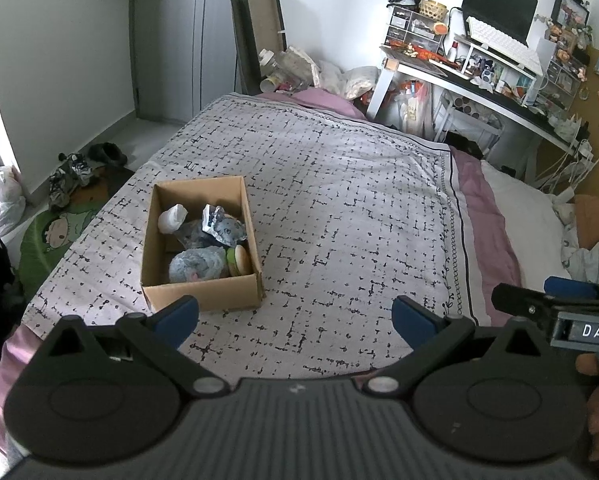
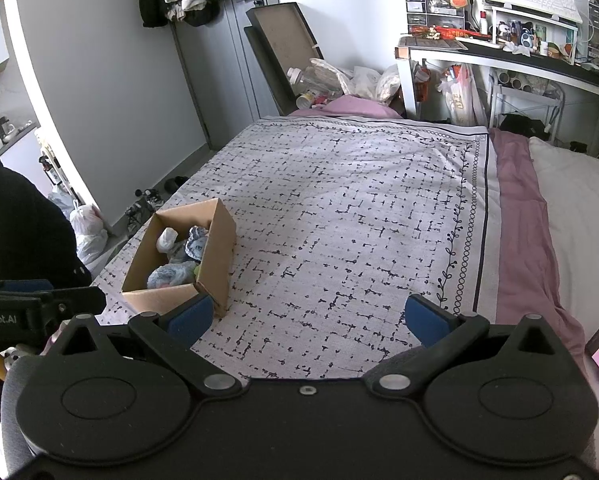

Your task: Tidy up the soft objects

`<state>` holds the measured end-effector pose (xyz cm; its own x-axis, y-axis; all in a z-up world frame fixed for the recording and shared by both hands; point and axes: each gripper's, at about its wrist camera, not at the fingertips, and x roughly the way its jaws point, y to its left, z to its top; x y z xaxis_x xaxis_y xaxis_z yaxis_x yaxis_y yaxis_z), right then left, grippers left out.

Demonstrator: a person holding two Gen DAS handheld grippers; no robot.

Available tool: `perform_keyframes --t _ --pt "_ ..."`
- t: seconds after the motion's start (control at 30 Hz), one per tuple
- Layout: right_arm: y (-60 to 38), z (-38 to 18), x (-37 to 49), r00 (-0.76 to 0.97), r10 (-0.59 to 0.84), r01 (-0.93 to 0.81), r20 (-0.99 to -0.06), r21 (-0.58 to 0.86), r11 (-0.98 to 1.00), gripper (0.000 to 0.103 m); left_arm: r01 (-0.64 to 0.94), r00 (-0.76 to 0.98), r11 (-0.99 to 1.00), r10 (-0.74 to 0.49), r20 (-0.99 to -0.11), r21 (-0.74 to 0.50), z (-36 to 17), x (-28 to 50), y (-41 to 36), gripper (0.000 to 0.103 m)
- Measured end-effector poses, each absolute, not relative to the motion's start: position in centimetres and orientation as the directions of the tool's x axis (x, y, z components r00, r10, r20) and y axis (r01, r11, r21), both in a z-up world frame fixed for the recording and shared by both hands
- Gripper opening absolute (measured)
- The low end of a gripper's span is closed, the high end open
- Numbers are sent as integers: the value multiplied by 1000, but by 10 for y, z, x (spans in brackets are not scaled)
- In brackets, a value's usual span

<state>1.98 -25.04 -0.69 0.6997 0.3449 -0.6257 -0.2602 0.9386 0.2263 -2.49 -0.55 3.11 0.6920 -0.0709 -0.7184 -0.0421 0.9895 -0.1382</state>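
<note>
A cardboard box (image 1: 203, 296) sits on the patterned bedspread (image 1: 339, 200) at the left. It holds several soft toys: a white one (image 1: 172, 218), a grey-blue one (image 1: 223, 229), a pale blue fluffy one (image 1: 195, 265) and a green and tan one (image 1: 238, 261). My left gripper (image 1: 295, 316) is open and empty, just in front and right of the box. My right gripper (image 2: 317, 318) is open and empty, to the right of the box (image 2: 219, 256). The right gripper also shows at the right edge of the left wrist view (image 1: 555, 300).
A pink sheet and white pillow (image 2: 579, 216) lie at the right. A cluttered desk (image 1: 499, 92) stands beyond the bed. Bags and bottles (image 1: 299, 68) pile at the far end. Shoes (image 1: 75, 172) and a green mat lie on the floor at left.
</note>
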Motion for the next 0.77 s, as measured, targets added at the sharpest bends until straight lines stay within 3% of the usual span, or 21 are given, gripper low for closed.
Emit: perform_keyframes --t 0.77 --pt "-255 -1 21 703 346 -276 -621 210 938 103 -42 682 988 -80 -727 -147 22 -22 -2 102"
